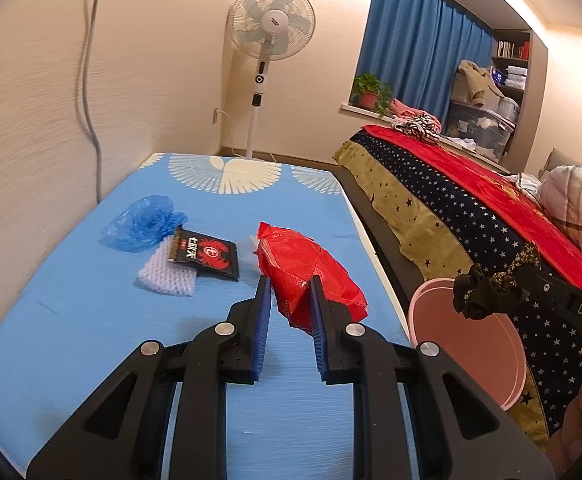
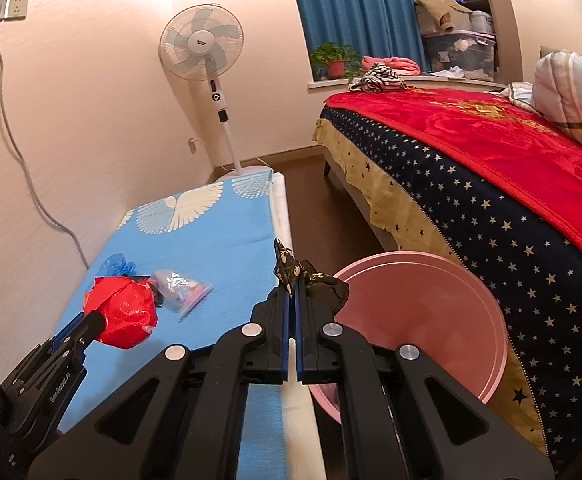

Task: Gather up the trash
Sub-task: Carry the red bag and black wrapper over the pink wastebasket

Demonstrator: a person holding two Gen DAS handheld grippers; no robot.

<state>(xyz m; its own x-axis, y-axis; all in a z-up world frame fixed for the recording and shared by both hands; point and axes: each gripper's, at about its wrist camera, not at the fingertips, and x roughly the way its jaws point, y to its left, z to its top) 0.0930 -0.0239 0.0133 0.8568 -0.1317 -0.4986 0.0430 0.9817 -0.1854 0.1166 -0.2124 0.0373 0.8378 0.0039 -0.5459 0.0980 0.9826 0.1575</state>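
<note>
Bed with red blanket over a star-print navy cover fills the right side; not part of the job, but it hems in the gap where the bin sits.

Long desk under a light-blue cloth with white fan print runs along the wall and carries the loose trash, so everything is reachable from one standing spot.

Round pink plastic bin stands on the floor between desk edge and bed, mouth up, probably parked there so either hand can swing off the desk and drop straight in. It looks empty from what shows.

Left gripper: jaws partly closed, clamped on the near corner of a crumpled red plastic bag. In the right wrist view the bag hangs clear of the cloth, so it is lifted, not resting. Corner pinch suits thin film, though it leaves the bulk dangling.

Right gripper: jaws nearly fully closed on a dark scrunched fabric piece with a gold pattern, held over the bin's near rim, just off the desk edge. Looks like the carry-to-drop stage; release over the opening is the likely next need.

Still on the desk, well apart from the bin:
- crumpled blue plastic film, far left
- white ribbed foam pad, partly under
- black foil sachet with red print, lying flat on top of it
- small clear plastic pouch, flat, just beyond the red bag
</note>
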